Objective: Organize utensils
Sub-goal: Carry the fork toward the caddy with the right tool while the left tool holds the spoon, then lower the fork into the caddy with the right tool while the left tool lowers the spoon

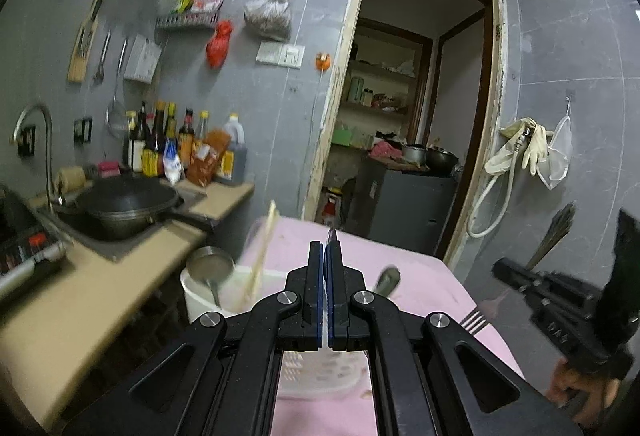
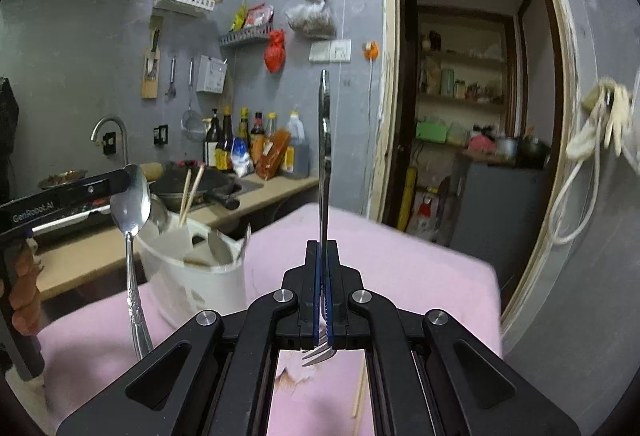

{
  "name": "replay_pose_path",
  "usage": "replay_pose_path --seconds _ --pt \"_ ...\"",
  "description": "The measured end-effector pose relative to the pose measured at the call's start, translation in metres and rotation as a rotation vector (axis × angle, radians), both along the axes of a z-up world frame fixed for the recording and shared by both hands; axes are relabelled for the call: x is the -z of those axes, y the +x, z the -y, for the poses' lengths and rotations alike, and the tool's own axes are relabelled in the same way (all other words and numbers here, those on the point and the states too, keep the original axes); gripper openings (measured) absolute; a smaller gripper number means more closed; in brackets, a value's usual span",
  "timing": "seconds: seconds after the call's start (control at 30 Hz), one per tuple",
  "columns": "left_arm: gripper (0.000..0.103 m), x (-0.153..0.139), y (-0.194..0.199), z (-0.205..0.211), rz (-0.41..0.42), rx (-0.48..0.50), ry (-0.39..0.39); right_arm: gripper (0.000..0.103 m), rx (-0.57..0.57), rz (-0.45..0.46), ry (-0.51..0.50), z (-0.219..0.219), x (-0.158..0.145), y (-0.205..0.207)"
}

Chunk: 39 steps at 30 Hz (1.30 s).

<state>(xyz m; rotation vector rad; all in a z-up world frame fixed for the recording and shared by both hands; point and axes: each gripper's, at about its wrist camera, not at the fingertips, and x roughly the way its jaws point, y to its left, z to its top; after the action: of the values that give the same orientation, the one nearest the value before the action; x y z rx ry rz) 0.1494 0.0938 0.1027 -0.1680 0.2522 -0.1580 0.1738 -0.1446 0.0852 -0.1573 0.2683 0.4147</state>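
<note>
The left gripper point(image 2: 134, 178) pinched a spoon point(image 2: 132, 212) and the right gripper point(image 2: 323, 248) a fork point(image 2: 324, 140), both aloft; the white utensil holder point(image 2: 196, 276) at nine o'clock held chopsticks point(image 2: 190, 192), one chopstick point(image 2: 359, 392) remaining.

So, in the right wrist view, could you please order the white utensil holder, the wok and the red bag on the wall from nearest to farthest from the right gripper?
From the right gripper, shut on a fork:
1. White utensil holder, left on the pink cloth.
2. Wok, behind it on the counter.
3. Red bag, high on the far wall.
</note>
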Motion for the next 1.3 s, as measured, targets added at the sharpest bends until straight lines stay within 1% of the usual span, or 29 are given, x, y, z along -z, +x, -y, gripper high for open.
replay_pose_path --seconds 0.13,0.27,0.4,0.57,0.67,0.77,0.87,0.97,1.07,1.17,1.3 --pt "0.0 -0.018 0.004 -0.004 0.043 -0.019 0.031 0.0 0.008 0.045 -0.014 -0.012 -0.027 -0.001" --pt "0.0 -0.041 0.008 -0.017 0.11 -0.047 0.063 0.0 -0.008 0.082 -0.01 -0.031 -0.051 0.002" --pt "0.0 -0.061 0.015 -0.037 0.169 -0.111 0.102 0.0 -0.051 0.103 0.01 -0.05 -0.066 0.006" --pt "0.0 -0.068 0.022 -0.066 0.2 -0.203 0.137 0.0 -0.12 0.113 0.027 -0.079 -0.076 0.013" --pt "0.0 -0.06 0.03 -0.082 0.196 -0.251 0.146 0.0 -0.161 0.099 0.008 -0.102 -0.07 0.019" --pt "0.0 -0.045 0.039 -0.092 0.161 -0.274 0.149 0.0 -0.183 0.066 -0.022 -0.118 -0.058 0.027" --pt "0.0 -0.032 0.046 -0.093 0.141 -0.282 0.155 0.0 -0.184 0.035 -0.067 -0.131 -0.043 0.035" --pt "0.0 -0.02 0.053 -0.087 0.131 -0.28 0.187 0.0 -0.184 -0.005 -0.109 -0.138 -0.026 0.043" --pt "0.0 -0.011 0.06 -0.079 0.132 -0.277 0.225 0.001 -0.171 -0.015 -0.159 -0.143 -0.015 0.046" --pt "0.0 0.002 0.066 -0.07 0.117 -0.262 0.253 0.001 -0.164 -0.015 -0.169 -0.142 -0.011 0.046" --pt "0.0 0.013 0.075 -0.063 0.09 -0.24 0.248 0.001 -0.17 -0.011 -0.16 -0.14 -0.013 0.044"
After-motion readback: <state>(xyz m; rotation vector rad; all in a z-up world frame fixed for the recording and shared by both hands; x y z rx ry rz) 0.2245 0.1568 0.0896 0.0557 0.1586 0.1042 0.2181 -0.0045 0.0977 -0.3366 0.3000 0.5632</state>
